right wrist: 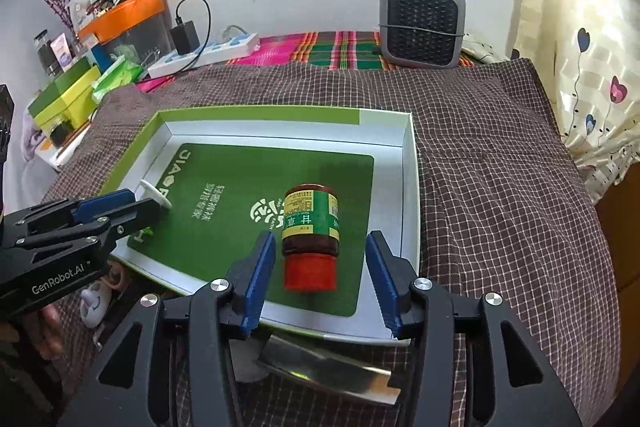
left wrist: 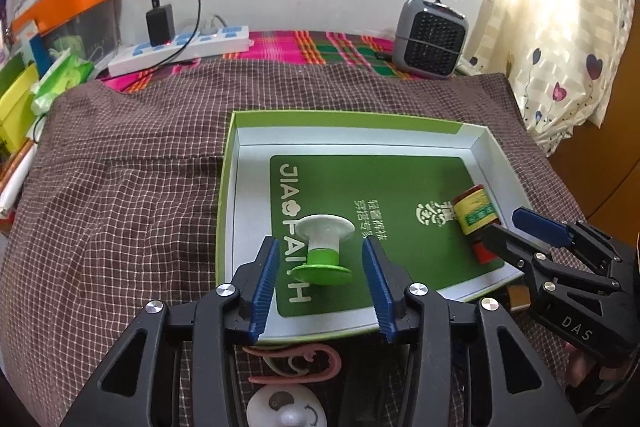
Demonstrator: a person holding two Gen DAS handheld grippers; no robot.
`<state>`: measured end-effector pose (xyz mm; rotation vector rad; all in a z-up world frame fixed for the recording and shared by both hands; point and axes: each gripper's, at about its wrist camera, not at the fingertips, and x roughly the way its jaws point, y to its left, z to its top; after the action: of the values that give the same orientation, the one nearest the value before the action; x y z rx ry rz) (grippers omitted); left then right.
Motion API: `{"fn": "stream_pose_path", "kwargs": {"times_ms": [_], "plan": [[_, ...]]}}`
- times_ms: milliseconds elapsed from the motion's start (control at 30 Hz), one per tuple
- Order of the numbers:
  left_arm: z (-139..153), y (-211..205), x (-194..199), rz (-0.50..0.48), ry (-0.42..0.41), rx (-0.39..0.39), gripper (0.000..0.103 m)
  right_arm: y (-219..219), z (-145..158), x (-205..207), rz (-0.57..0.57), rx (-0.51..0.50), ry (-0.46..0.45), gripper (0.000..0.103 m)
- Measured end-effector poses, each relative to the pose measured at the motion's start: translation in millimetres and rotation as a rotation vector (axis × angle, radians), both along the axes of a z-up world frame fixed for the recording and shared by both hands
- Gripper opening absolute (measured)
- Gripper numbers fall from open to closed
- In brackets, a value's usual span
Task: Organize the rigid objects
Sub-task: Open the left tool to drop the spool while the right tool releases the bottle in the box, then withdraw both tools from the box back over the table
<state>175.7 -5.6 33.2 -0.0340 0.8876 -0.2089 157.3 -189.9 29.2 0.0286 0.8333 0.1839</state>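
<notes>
Two grippers work over one shallow box lid point(left wrist: 236, 163) lying on a brown checked cloth point(left wrist: 120, 187).

Left wrist view: the left gripper point(left wrist: 320, 279) has its jaws spread wide, gripping nothing, and straddles a green-and-white spool point(left wrist: 323, 250) lying tilted on the lid's green mat point(left wrist: 400, 187). The spool's flanges sit between the fingers without touching either. At about three o'clock, the right gripper point(left wrist: 508, 223) points at a red-capped jar point(left wrist: 476, 217) near the lid's right wall. At six o'clock, off the lid, lie a pink hook point(left wrist: 316, 367) and a white round toy point(left wrist: 286, 411).

Right wrist view: the right gripper point(right wrist: 320, 279) is also wide open and empty, with the jar point(right wrist: 311, 233) lying on its side between the fingers, cap toward the camera. The left gripper point(right wrist: 132, 207) comes in from nine o'clock. A steel blade point(right wrist: 332, 367) lies at six o'clock, just outside the lid.

The spool looks light, stiff plastic; its narrow waist is probably the safest hold. The jar seems heavier, smooth and liable to roll, so squeezing across the labelled body should suit best.
</notes>
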Motion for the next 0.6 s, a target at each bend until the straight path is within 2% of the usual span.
{"fn": "stream_pose_path", "kwargs": {"times_ms": [400,600], "plan": [[16.2,10.4,-31.5,0.012,-0.044,-0.036,0.042,-0.9,19.1,-43.4,0.002,0.047,-0.063,0.051],[20.5,22.2,-55.1,0.036,-0.067,-0.058,0.042,12.6,18.8,-72.3,0.058,0.069,-0.067,0.051]]}}
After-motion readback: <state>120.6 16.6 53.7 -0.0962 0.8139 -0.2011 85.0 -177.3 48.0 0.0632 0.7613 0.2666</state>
